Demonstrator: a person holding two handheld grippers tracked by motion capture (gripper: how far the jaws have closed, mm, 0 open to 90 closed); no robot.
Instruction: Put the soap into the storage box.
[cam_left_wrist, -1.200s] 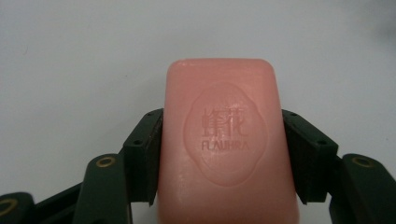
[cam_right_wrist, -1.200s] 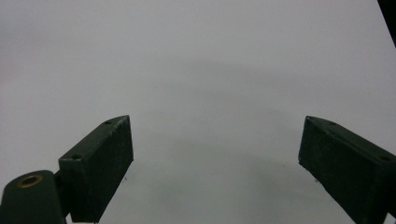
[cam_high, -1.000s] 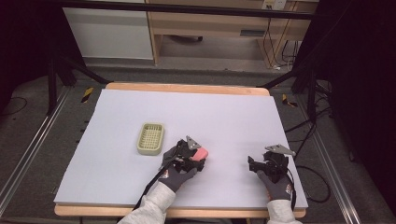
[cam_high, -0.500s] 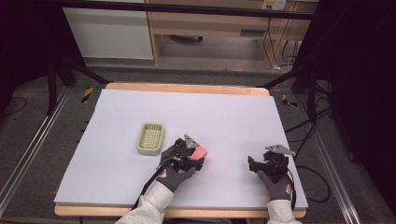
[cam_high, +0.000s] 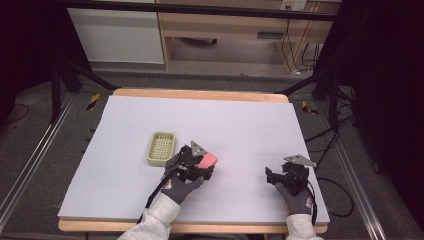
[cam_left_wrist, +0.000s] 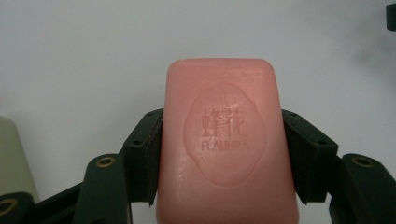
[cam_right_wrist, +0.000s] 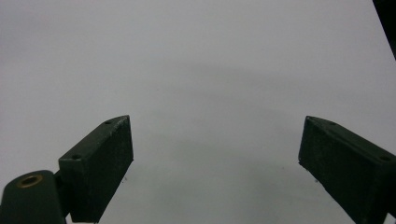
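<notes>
The left gripper (cam_high: 199, 165) has its two black jaws pressed against the long sides of a pink bar of soap (cam_left_wrist: 226, 149), one jaw on each side, so the bar sits squarely between them. In the left gripper view the soap's stamped face is turned up toward the camera, with an oval emblem and raised lettering on it, and its far end reaches out past the jaw tips over the pale table sheet (cam_left_wrist: 93, 56). In the high view the soap (cam_high: 207, 160) shows at the front of this gripper, just beyond the gloved hand that holds it. A pale green slotted soap dish (cam_high: 161, 148) lies on the sheet just to the left of the left gripper, near it but not touching.

The right gripper (cam_right_wrist: 215, 154) is well apart to the right, low over bare sheet. Its jaws stand wide apart with nothing between them.
</notes>
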